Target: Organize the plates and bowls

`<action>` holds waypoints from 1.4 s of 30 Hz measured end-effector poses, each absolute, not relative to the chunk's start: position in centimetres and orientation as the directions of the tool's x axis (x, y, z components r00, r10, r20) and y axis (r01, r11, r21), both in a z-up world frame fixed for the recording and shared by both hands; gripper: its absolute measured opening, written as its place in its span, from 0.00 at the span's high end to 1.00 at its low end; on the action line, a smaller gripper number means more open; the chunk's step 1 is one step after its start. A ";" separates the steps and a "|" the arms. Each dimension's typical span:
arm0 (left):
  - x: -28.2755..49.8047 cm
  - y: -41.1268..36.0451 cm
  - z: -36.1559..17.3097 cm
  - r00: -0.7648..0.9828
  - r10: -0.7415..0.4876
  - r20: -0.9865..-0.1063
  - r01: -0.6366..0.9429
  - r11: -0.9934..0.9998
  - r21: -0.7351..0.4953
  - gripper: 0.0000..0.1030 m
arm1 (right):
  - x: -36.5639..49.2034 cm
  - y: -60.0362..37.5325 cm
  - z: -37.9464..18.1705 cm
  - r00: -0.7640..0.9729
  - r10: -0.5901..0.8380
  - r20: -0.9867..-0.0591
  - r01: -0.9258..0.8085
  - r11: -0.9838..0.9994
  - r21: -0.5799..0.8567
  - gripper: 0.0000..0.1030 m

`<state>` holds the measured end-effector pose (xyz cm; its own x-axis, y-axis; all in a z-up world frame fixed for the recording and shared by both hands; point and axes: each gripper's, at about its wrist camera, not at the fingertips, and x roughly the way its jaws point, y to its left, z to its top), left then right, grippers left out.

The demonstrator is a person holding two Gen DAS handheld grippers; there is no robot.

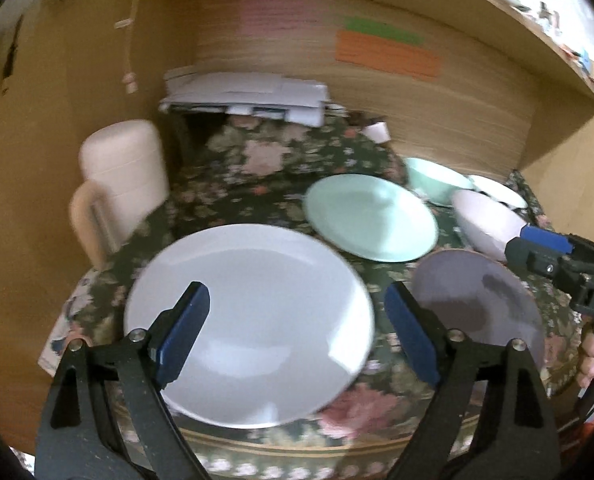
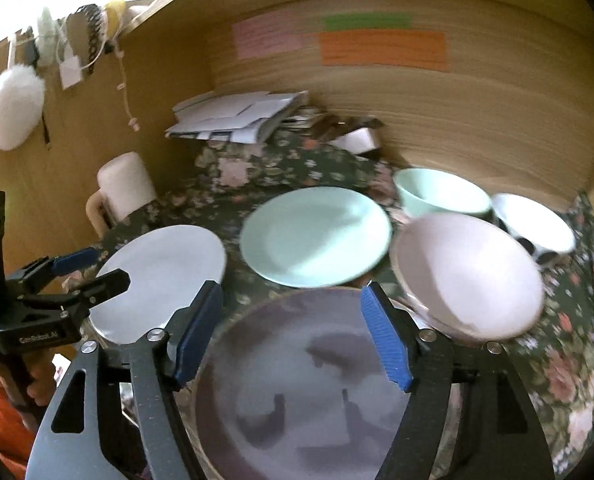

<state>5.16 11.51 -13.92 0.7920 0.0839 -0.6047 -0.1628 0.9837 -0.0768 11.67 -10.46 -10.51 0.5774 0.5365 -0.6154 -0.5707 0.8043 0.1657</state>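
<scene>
On the floral tablecloth [image 1: 257, 152], the left gripper [image 1: 297, 332] hung above the white plate [image 1: 249, 300] with its jaws spread wide and nothing between them. The right gripper [image 2: 293, 336] stood likewise parted over the grey plate [image 2: 297, 392], gripping nothing. A mint plate [image 2: 315, 236] lay behind those two, and beside it sat a white bowl [image 2: 469, 276], a mint bowl [image 2: 441, 192] and a patterned bowl [image 2: 533, 224], close together at the right.
</scene>
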 end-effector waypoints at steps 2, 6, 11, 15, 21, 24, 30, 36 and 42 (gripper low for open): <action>5.0 12.7 -14.1 0.784 0.101 -0.613 -0.186 0.980 -0.076 0.13 | 11.9 -9.0 -10.8 0.560 0.547 -0.623 -0.591 0.790 0.163 0.33; 4.8 15.3 -15.0 0.759 0.141 -0.636 -0.239 0.969 -0.070 0.13 | 12.6 -6.5 -11.7 0.521 0.558 -0.646 -0.624 0.766 0.158 0.33; 4.8 17.5 -16.1 0.723 0.166 -0.671 -0.274 0.960 -0.058 0.13 | 13.2 -3.6 -12.9 0.466 0.563 -0.682 -0.656 0.738 0.161 0.33; 4.6 18.7 -16.9 0.703 0.170 -0.690 -0.282 0.958 -0.051 0.13 | 13.9 -1.5 -13.7 0.414 0.547 -0.728 -0.677 0.720 0.155 0.33; 4.4 20.2 -18.0 0.687 0.159 -0.709 -0.299 0.951 -0.076 0.13 | 15.1 0.4 -14.7 0.376 0.499 -0.781 -0.696 0.708 0.117 0.33; 4.5 20.2 -18.1 0.691 0.163 -0.705 -0.294 0.953 -0.068 0.21 | 15.7 0.9 -15.3 0.363 0.487 -0.794 -0.697 0.708 0.116 0.33; 5.5 21.4 -19.2 0.644 0.109 -0.758 -0.302 0.946 -0.121 0.47 | 17.1 1.8 -16.2 0.307 0.485 -0.818 -0.700 0.698 0.151 0.46; 5.4 21.9 -19.6 0.639 0.088 -0.764 -0.317 0.935 -0.158 0.58 | 18.0 2.4 -17.0 0.254 0.483 -0.838 -0.695 0.694 0.189 0.59; 5.3 21.6 -19.6 0.645 0.091 -0.758 -0.301 0.943 -0.143 0.61 | 18.1 2.9 -17.3 0.218 0.497 -0.840 -0.706 0.674 0.216 0.67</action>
<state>5.34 21.57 -19.58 0.6454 0.0913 -0.7583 -0.3011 0.9429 -0.1427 18.15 2.86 -17.31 0.2176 0.4966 -0.8402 -0.7063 0.6743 0.2157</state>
